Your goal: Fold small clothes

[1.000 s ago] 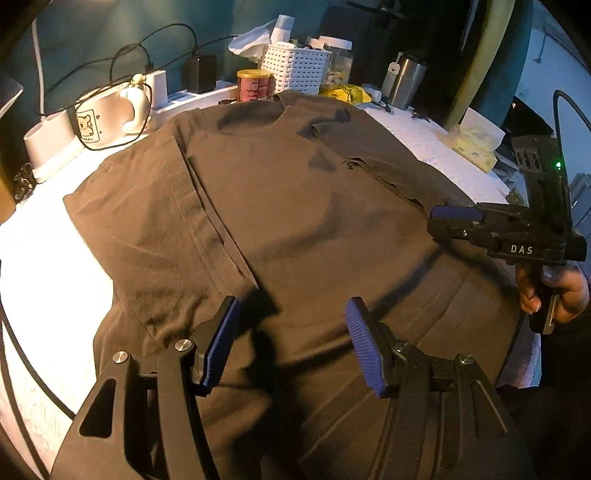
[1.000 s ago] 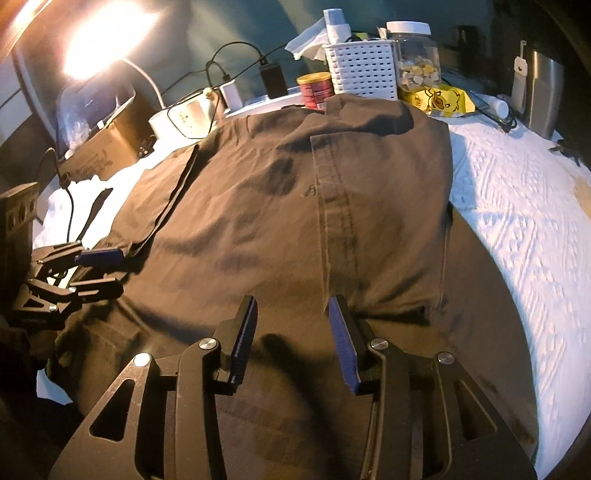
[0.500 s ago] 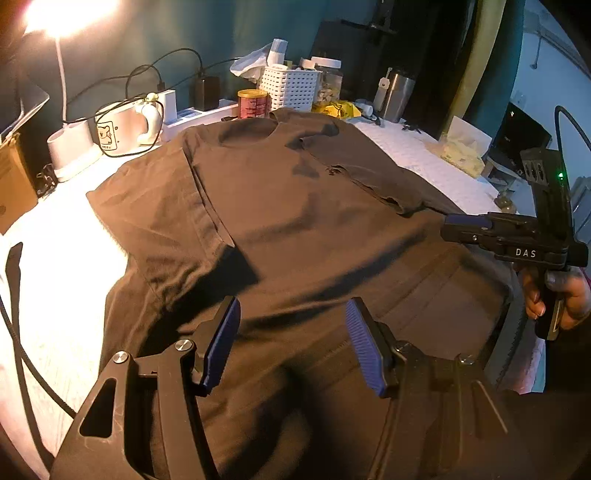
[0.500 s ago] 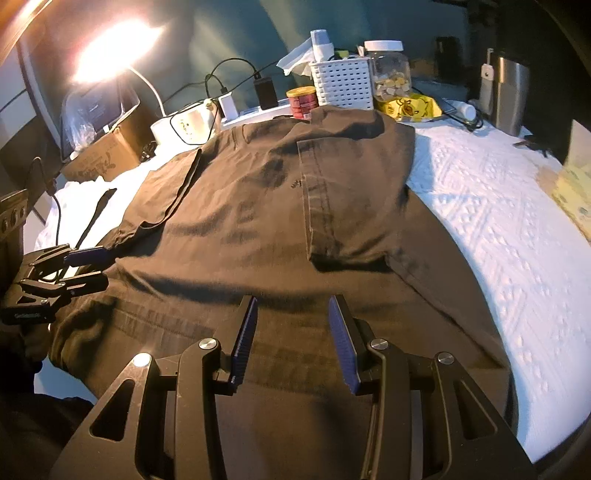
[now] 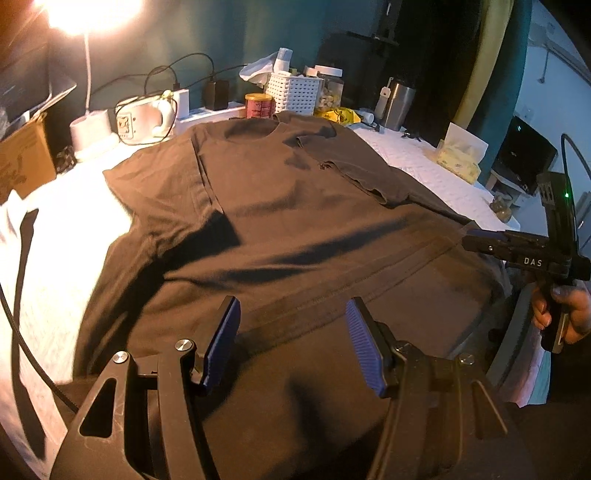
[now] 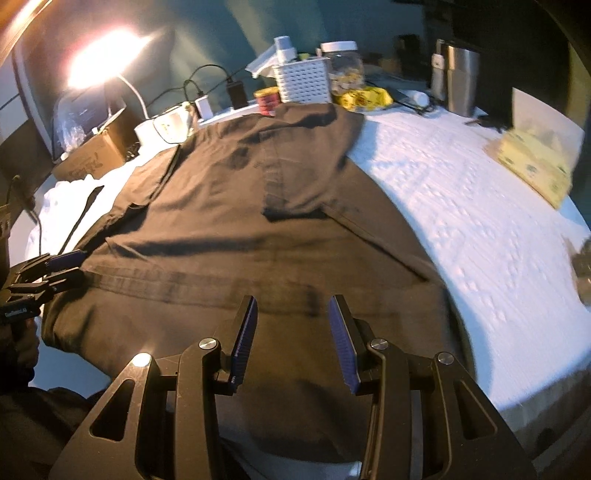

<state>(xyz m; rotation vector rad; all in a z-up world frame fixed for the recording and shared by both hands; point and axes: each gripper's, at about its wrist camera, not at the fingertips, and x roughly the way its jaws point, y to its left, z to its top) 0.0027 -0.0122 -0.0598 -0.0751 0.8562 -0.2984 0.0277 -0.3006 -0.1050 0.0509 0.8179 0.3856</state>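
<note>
Left wrist view: I'm hovering left claw and right claw, both released, over shirt hem; collar lying far.

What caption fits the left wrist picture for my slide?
Open left gripper above a brown T-shirt spread on a white-covered table, one sleeve folded in.

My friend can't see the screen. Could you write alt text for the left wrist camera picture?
A dark brown T-shirt lies spread on a white-covered table, one sleeve folded in over the chest. The open left gripper hangs over the hem, holding nothing; the right gripper, held in a hand, is at the right edge. A bright lamp and clutter stand behind.
</note>
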